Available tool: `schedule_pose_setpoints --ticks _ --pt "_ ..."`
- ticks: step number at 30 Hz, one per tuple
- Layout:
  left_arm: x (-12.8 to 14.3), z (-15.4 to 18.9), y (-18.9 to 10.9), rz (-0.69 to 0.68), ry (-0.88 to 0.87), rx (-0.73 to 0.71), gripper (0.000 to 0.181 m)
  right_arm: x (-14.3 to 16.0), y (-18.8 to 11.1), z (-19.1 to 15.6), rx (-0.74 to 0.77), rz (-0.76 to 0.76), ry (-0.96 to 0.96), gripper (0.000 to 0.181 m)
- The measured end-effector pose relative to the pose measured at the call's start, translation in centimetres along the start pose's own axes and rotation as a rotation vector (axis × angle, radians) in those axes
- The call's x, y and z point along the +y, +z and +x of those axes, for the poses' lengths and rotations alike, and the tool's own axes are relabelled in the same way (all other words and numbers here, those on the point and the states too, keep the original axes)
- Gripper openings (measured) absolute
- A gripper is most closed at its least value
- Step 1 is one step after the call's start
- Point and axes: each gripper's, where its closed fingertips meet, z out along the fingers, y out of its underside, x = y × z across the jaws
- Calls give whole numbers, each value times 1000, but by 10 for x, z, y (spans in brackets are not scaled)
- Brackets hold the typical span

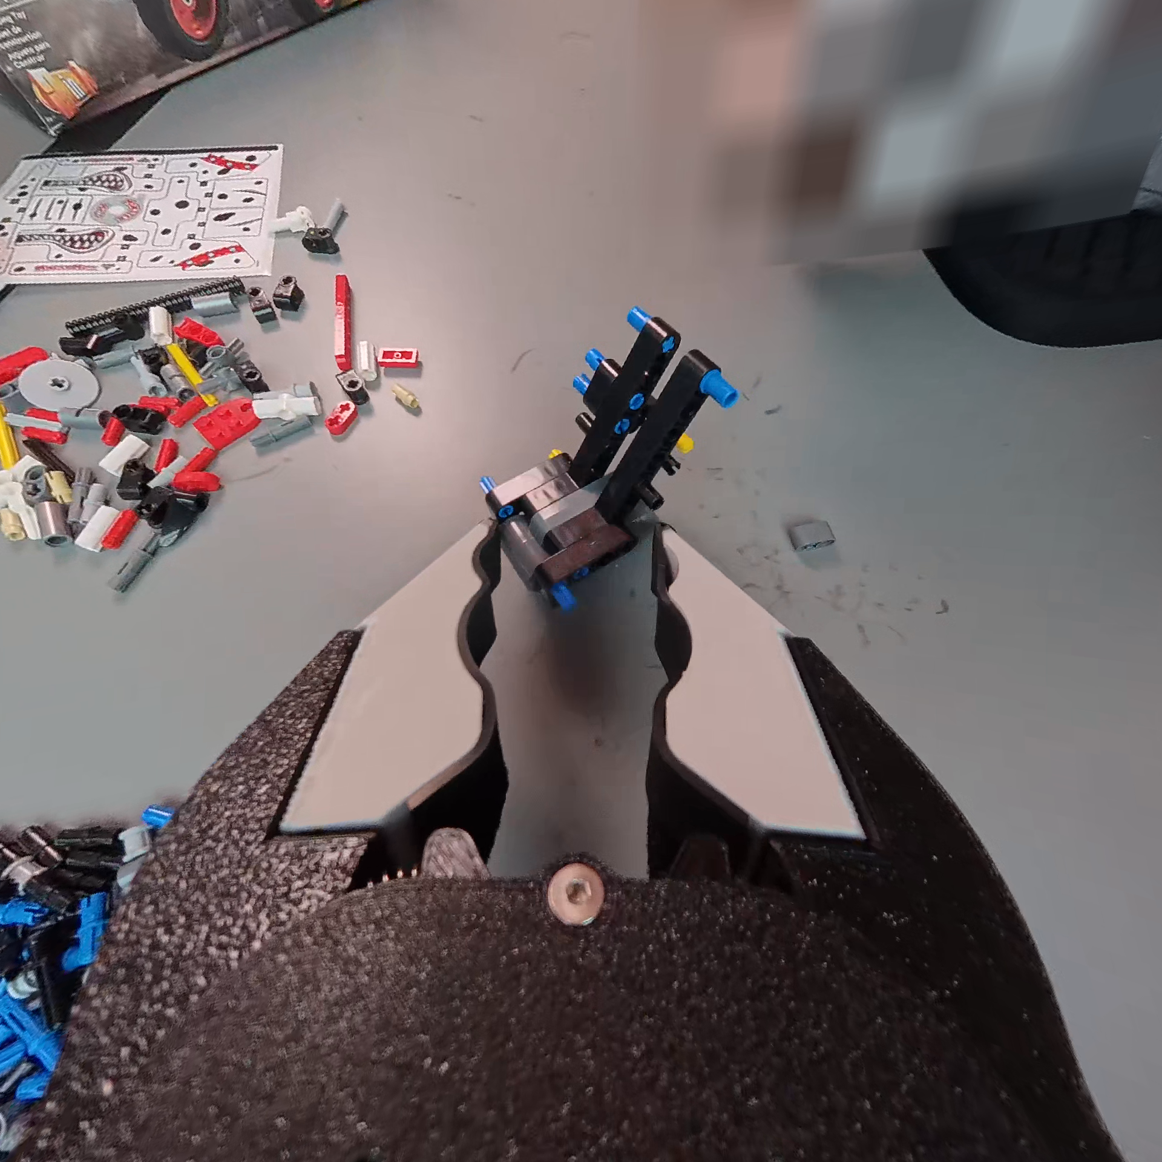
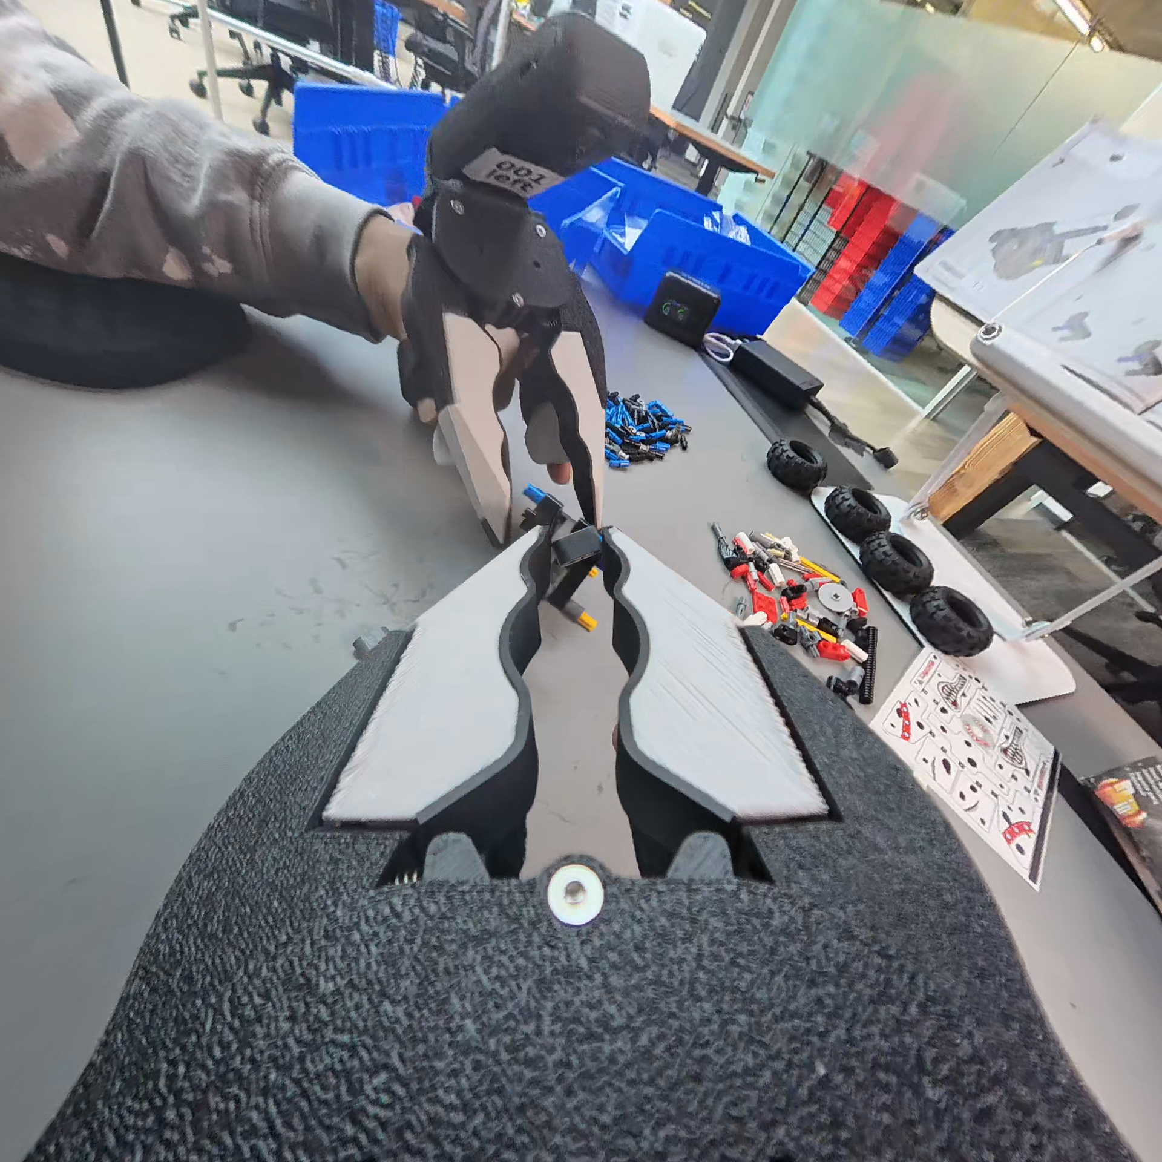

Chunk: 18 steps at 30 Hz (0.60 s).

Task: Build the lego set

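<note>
A black Lego assembly (image 1: 603,453) with two upright beams, blue pins and a yellow pin leans up off the grey table (image 1: 566,157). My left gripper (image 1: 575,531) is shut on its dark lower block. In the right wrist view the left gripper (image 2: 547,525) points down at the assembly (image 2: 572,547). My right gripper (image 2: 573,534) faces it from the other side, jaws a narrow gap apart. The assembly's top shows between its tips. No right finger touches the beams in the left wrist view.
Loose red, grey and black parts (image 1: 144,427) (image 2: 798,603) lie beside a sticker sheet (image 1: 138,210). A blue and black pin heap (image 2: 641,427), several tyres (image 2: 893,559), the set box (image 1: 94,50), a stray grey piece (image 1: 811,536) and blue bins (image 2: 691,264) surround the work spot. Across from one pair of fingers to the other is roughly 9 centimetres. About 7 centimetres separates my left fingertips from the stray grey piece (image 1: 811,536).
</note>
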Motion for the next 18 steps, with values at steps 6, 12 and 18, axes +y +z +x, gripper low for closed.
schedule_pose_setpoints --ticks 6,12,18 --pt "0 13 1 9 56 86 43 -8 -5 1 7 35 -14 16" --pt "6 29 -3 4 210 116 45 -2 -3 2 9 12 0 16" --pt "13 27 -17 -26 173 111 55 3 -2 5 26 -11 -2 16"
